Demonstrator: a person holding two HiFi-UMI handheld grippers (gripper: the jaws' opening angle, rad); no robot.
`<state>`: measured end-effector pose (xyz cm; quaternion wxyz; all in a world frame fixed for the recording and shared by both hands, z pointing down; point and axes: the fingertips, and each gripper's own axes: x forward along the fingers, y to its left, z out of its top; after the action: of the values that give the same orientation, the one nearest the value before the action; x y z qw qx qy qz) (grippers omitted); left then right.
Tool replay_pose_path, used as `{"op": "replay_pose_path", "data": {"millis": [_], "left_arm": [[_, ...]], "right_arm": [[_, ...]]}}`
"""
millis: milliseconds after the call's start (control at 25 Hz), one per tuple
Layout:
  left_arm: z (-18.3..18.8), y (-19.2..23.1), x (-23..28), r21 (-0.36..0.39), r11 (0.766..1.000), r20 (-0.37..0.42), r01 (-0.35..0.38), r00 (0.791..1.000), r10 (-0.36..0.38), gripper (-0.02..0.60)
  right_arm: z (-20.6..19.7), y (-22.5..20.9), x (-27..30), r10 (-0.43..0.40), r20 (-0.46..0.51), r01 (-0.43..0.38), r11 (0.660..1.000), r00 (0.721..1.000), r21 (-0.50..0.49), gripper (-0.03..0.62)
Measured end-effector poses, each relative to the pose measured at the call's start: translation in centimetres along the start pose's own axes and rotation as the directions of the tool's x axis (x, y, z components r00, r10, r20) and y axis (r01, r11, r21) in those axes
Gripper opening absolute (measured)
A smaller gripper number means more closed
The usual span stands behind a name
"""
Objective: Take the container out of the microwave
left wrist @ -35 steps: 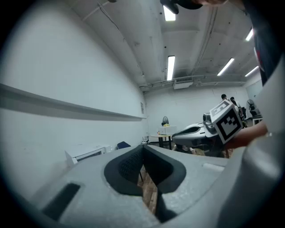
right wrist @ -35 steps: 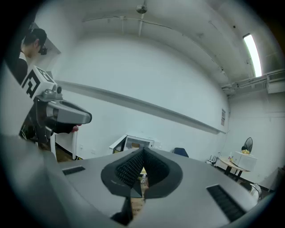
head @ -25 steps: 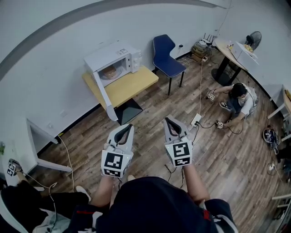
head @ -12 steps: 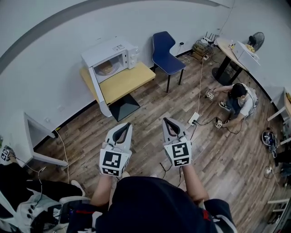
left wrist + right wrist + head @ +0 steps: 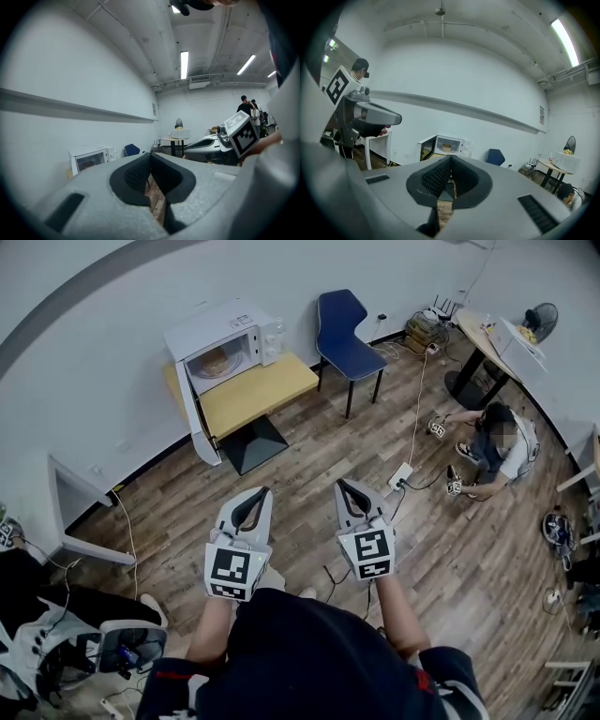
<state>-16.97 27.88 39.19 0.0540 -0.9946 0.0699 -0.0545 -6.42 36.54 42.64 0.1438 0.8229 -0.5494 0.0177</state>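
1. Container (image 5: 221,360) sits inside the microwave (image 5: 214,322), whose door (image 5: 194,413) hangs open. The microwave stands on a yellow table (image 5: 258,397).
2. Step in hand: the approach, I'd say – no reach begun. Left gripper (image 5: 255,495) & right gripper (image 5: 349,488) are both well apart from the microwave, held out over the wood floor (image 5: 281,465).
3. Jaws: both pairs are closed tip to tip w/ nothing btw them (each gripper view shows only floor beyond).
4. Next move prob. calls for closing the gap to the table – then parting one gripper's jaws and lining them up w/ the container.
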Motion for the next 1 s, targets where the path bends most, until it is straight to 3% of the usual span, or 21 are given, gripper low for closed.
{"op": "replay_pose_path", "data": {"millis": [480, 1000], "left_arm": [[-0.8, 3.5, 7.0, 0.003, 1.000, -0.018, 0.006, 1.000, -0.006, 0.014], [0.5, 15.1, 17.5, 0.006, 1.000, -0.025, 0.026, 0.999, -0.026, 0.014]], "right_arm": [[0.3, -3.5, 7.0, 0.025, -0.005, -0.025, 0.999, 1.000, -0.025, 0.008], [3.9, -6.7, 22.0, 0.035, -0.020, -0.035, 0.999, 0.999, -0.024, 0.008]]}}
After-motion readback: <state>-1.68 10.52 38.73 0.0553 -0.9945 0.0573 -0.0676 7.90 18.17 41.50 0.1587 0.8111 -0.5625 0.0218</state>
